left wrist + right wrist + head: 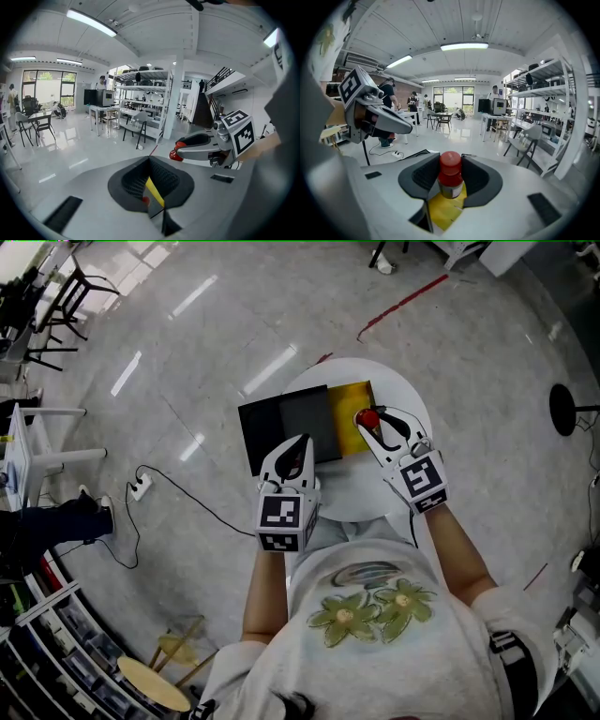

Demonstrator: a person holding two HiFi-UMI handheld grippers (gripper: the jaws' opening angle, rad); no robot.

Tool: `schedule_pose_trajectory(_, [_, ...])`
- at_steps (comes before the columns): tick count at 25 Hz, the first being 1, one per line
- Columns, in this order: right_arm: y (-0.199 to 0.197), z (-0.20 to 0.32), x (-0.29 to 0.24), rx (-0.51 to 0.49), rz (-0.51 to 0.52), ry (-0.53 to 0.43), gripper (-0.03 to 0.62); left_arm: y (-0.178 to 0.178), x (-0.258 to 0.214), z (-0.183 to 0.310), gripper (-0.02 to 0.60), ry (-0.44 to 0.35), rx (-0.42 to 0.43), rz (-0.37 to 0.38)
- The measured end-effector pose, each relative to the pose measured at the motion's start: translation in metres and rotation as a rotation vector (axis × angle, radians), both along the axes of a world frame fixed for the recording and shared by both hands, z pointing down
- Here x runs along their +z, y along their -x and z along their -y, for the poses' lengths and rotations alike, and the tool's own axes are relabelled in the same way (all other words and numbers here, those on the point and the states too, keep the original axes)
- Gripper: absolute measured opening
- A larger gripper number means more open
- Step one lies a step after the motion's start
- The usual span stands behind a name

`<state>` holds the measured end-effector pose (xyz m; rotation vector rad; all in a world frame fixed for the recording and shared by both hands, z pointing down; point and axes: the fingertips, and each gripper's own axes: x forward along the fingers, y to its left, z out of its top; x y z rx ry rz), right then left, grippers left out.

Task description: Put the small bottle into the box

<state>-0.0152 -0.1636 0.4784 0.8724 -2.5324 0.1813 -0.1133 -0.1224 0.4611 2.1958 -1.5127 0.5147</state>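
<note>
Right gripper view gives me the clearest read: the right gripper [375, 425] pinches the bottle [451, 176] upright between its pads, red cap up. I see yellow right under it. In the head view, the bottle hangs over the yellow box [356, 395], which lies toward the tabletop's [352, 486] far edge. The box's black lid [281, 423] lies open past the left edge. My left gripper [298, 444] sits over the lid's near edge, its jaws pressed together at the tips with nothing between them.
</note>
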Motion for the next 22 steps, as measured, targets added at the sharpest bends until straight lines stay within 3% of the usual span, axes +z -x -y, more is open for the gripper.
schedule_pose_trajectory(22, [0.003, 0.009, 0.039, -0.018, -0.043, 0.066, 0.149, 0.002, 0.017, 0.008, 0.003, 0.044, -0.007, 0.002])
